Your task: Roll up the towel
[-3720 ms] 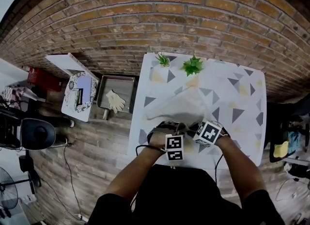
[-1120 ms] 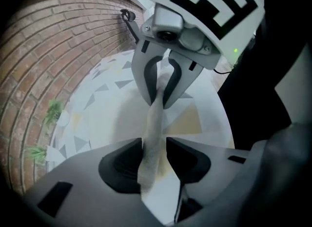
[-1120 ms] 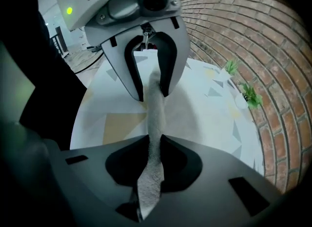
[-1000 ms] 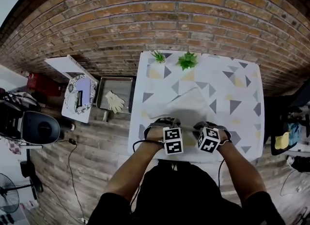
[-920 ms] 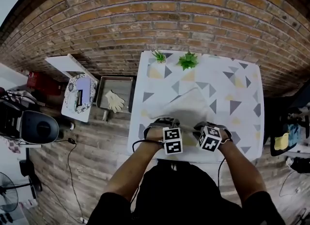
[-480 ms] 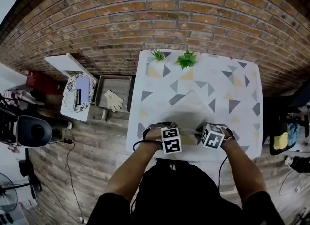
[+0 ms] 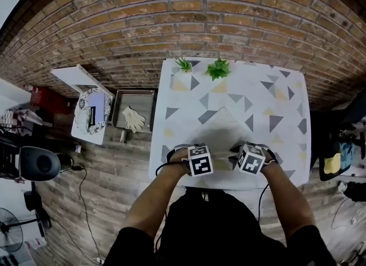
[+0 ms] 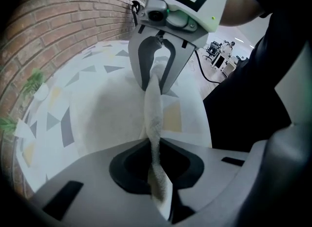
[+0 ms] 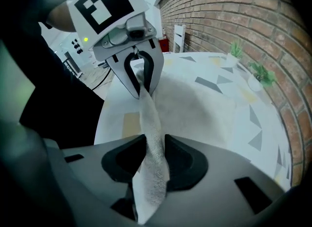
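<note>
A white towel (image 7: 224, 128) lies spread on the triangle-patterned table (image 7: 286, 104), with its near edge at both grippers. That edge is pulled up into a narrow ridge (image 8: 152, 109) strung between the two pairs of jaws. My left gripper (image 8: 157, 192) has just been closing and pinches this edge thinly. My right gripper (image 9: 148, 192) has just been opening: the towel's edge (image 9: 151, 143) still lies between its jaws, wider and loose, with a dark gap beside it. In the head view the marker cubes (image 7: 200, 160) (image 7: 250, 159) hide the fingertips.
Two small potted plants (image 7: 184, 63) (image 7: 218, 68) stand at the table's far edge against the brick wall. On the floor to the left are a metal tray holding a glove (image 7: 136, 117), a white board (image 7: 91, 106) and a black chair (image 7: 37, 165).
The towel, humped up in the middle a second ago, now lies flatter on the table. Both grippers stay at its near edge, now a little farther apart.
</note>
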{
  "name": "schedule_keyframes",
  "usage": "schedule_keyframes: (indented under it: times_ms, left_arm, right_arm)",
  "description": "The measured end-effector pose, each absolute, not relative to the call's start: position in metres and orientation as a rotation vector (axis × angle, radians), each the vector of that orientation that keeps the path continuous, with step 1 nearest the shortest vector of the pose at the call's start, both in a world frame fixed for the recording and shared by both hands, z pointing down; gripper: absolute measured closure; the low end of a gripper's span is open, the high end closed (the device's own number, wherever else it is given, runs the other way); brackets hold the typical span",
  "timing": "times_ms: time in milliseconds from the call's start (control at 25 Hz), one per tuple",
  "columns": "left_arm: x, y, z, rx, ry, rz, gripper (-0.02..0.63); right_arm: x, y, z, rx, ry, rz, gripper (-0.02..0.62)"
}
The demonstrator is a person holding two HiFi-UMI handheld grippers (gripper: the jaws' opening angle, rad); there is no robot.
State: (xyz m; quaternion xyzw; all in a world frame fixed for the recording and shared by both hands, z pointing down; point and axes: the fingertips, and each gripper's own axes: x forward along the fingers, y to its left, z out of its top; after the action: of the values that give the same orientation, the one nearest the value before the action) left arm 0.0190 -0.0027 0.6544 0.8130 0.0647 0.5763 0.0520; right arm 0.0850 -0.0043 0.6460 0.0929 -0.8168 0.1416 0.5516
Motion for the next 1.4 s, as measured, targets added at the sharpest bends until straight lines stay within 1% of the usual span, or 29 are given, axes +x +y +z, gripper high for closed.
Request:
schedule_keyframes:
  times_ms: [80, 120, 280, 440, 520, 600, 800, 960, 1000, 1080, 1120, 1240, 1360, 1400]
  left_arm:
    - [0.018, -0.004, 0.654, 2.446, 0.196, 1.724, 0.560]
    - [0.018, -0.005, 0.654, 2.432, 0.197, 1.708, 0.560]
    - [0.019, -0.007, 0.654, 2.386, 0.217, 1.662, 0.560]
    - [0.019, -0.007, 0.654, 2.367, 0.253, 1.689, 0.560]
    - [0.020, -0.007, 0.655, 2.362, 0.260, 1.696, 0.560]
    - [0.020, -0.008, 0.655, 2.358, 0.257, 1.693, 0.560]
    - [0.020, -0.009, 0.654, 2.389, 0.228, 1.692, 0.560]
    - [0.022, -0.015, 0.648, 2.536, 0.159, 1.758, 0.555]
    - [0.022, -0.018, 0.646, 2.582, 0.121, 1.787, 0.550]
    - [0.024, -0.025, 0.639, 2.668, 0.031, 1.818, 0.512]
    - [0.026, -0.025, 0.634, 2.705, 0.000, 1.810, 0.503]
    - [0.037, -0.015, 0.624, 2.787, 0.011, 1.762, 0.503]
    - [0.042, -0.006, 0.627, 2.809, 0.068, 1.788, 0.501]
    - [0.042, -0.005, 0.630, 2.802, 0.073, 1.802, 0.491]
  right_arm:
    - [0.082, -0.008, 0.636, 0.246, -1.959, 0.308, 0.435]
    - [0.079, -0.009, 0.631, 0.256, -1.975, 0.300, 0.431]
    - [0.071, -0.013, 0.622, 0.282, -2.012, 0.252, 0.431]
    - [0.062, -0.015, 0.619, 0.310, -2.034, 0.121, 0.431]
    - [0.057, -0.010, 0.617, 0.305, -2.045, 0.085, 0.444]
    - [0.055, -0.002, 0.620, 0.297, -2.041, 0.078, 0.465]
    - [0.060, 0.002, 0.635, 0.328, -2.007, 0.126, 0.457]
    - [0.061, -0.005, 0.644, 0.345, -1.979, 0.132, 0.457]
    - [0.062, -0.007, 0.646, 0.347, -1.976, 0.137, 0.457]
    - [0.063, -0.011, 0.648, 0.344, -1.974, 0.155, 0.458]
    - [0.063, -0.012, 0.649, 0.340, -1.975, 0.167, 0.459]
    - [0.063, -0.012, 0.650, 0.324, -1.982, 0.193, 0.456]
    - [0.063, -0.013, 0.651, 0.316, -1.991, 0.217, 0.456]
    - [0.063, -0.014, 0.650, 0.318, -1.994, 0.226, 0.456]
